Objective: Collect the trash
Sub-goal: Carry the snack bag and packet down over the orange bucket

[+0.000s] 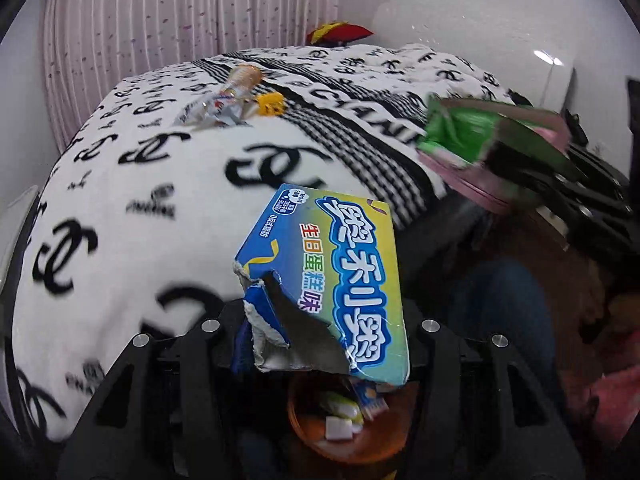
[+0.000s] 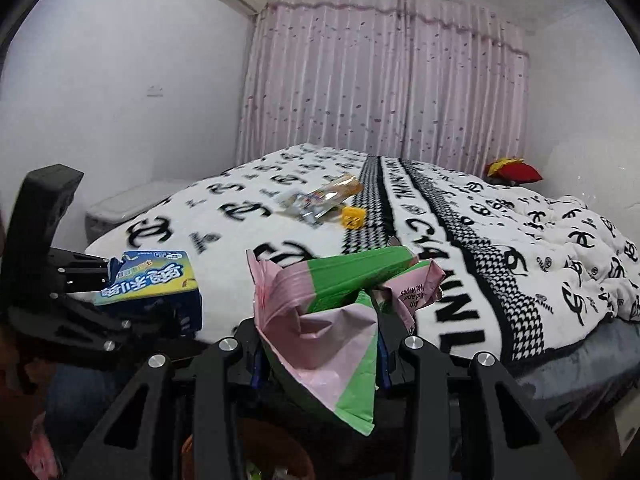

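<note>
A torn blue-and-yellow snack box (image 1: 344, 264) is clamped in my left gripper (image 1: 324, 320), right above an orange bin (image 1: 295, 402) that holds several scraps. A crumpled green-and-pink wet-wipes packet (image 2: 340, 288) is pinched in my right gripper (image 2: 320, 344) over the bed's near edge. In the left wrist view the same packet (image 1: 460, 132) and the right gripper (image 1: 520, 160) appear at the upper right. The left gripper (image 2: 120, 304) with its box (image 2: 152, 276) shows at the left of the right wrist view. A clear plastic wrapper (image 2: 320, 198) and a small yellow piece (image 2: 354, 218) lie on the blanket.
The bed is covered by a white blanket with black logos (image 2: 500, 248). A red-and-yellow pillow (image 2: 514, 172) lies at its far side. Pink curtains (image 2: 380, 80) hang behind. A white storage box (image 2: 120, 204) stands by the wall. A person's leg in jeans (image 1: 492, 300) is beside the bin.
</note>
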Demonstrator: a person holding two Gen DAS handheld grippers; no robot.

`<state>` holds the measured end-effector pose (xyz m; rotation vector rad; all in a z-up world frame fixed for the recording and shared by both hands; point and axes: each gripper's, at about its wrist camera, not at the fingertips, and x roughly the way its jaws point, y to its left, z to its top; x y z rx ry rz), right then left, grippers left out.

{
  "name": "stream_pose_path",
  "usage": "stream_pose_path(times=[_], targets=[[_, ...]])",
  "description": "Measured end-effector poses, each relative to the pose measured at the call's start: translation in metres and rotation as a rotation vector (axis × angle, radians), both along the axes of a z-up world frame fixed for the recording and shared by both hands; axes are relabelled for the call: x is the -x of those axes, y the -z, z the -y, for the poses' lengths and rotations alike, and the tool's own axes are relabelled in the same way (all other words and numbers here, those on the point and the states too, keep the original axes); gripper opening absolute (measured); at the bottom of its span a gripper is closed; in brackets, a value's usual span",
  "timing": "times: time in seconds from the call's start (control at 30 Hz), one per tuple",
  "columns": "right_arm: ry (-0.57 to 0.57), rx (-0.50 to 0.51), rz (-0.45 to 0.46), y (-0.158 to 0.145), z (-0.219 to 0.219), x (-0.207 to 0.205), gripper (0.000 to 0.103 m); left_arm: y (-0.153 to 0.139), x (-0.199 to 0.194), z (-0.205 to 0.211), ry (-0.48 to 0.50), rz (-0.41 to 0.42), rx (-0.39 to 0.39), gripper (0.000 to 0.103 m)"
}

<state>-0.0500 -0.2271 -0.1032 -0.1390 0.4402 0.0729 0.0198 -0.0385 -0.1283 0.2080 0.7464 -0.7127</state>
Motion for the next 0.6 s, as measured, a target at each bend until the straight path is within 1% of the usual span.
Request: stream_pose_path(times=[0.13, 0.27, 0.3, 0.47, 0.6], targets=[[-0.044, 0.011, -0.051, 0.009, -0.012, 0.017, 0.039, 0.014, 0.029, -0.005, 0.037, -0.041, -0.009, 0.051], [-0.089, 0.024, -0.122, 0.024, -0.023, 0.031, 0.039, 0.030, 0.043, -0.007, 0.049, -0.100, -0.008, 0.051], [-0.104, 0.023, -0.154, 0.031, -0.027, 0.033, 0.039, 0.037, 0.047, -0.007, 0.048, -0.116, -0.019, 0.051], [-0.147, -0.001, -0.278, 0.060, -0.035, 0.034, 0.039, 0.066, 0.051, -0.005, 0.057, -0.184, -0.064, 0.051], [-0.163, -0.037, -0.373, 0.086, -0.037, 0.027, 0.039, 0.091, 0.051, -0.002, 0.057, -0.239, -0.106, 0.051]])
